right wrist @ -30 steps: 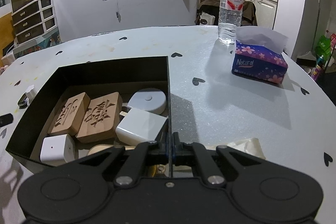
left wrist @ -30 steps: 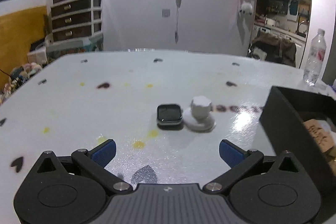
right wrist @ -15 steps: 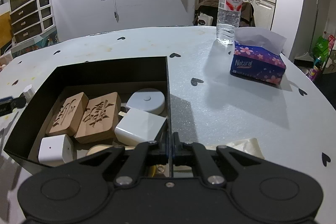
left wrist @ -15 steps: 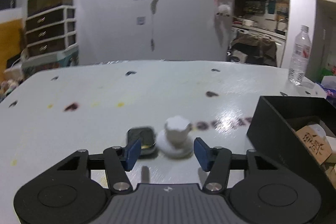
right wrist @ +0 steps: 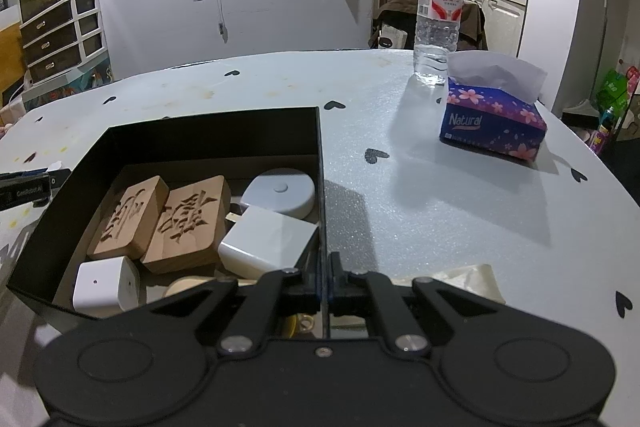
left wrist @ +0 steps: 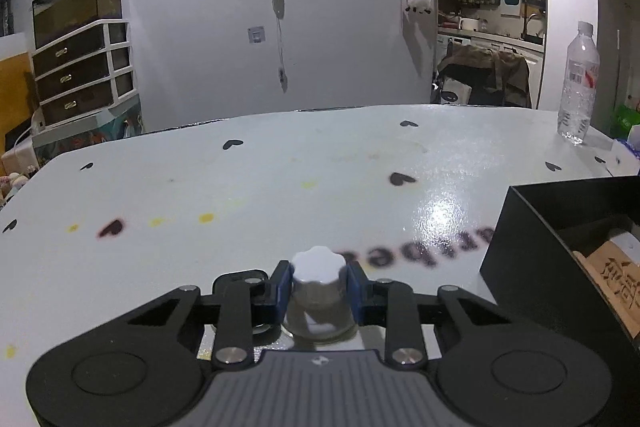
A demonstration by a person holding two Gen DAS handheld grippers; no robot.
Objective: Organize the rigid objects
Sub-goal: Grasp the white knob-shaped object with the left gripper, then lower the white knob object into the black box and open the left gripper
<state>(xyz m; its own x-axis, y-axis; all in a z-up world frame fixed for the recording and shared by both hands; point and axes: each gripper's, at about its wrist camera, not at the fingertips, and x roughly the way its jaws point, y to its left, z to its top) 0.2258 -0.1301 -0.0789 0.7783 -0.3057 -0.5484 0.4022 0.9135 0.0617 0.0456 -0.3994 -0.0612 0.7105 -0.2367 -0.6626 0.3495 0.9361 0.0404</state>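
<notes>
Two blue pads of the left gripper (left wrist: pixel 319 293) are pressed against the sides of a white knob (left wrist: pixel 319 269), which stands upright on the table (left wrist: pixel 280 179) with its long axis vertical, its scalloped cap up and its wider round base (left wrist: pixel 319 331) down on the surface. Just left of it, mostly hidden behind the left finger, lies a small black case (left wrist: pixel 240 277). A second ago the jaws stood wide apart with the knob and the case well ahead of them; since then the gripper has come forward across the table and its jaws have just been closing, so that they now clamp the knob's neck. The black box (left wrist: pixel 532 267) sits near to the right, now larger in this view, with a carved wooden block (left wrist: pixel 616 287) showing inside.

The left gripper points forward and somewhat down over the tabletop, close to level side to side. The right gripper (right wrist: pixel 325 281) tilts more steeply down, its jaws together on the right wall of the black box (right wrist: pixel 322 187), pinching that thin wall as before; nothing in its view has shifted. Inside the box lie two carved wooden blocks (right wrist: pixel 160 219), a round white disc (right wrist: pixel 280 191), a white charger (right wrist: pixel 264 241) and a small white cube (right wrist: pixel 104 283). A water bottle (right wrist: pixel 438 15) and a tissue box (right wrist: pixel 492 119) stand further off on the table.
</notes>
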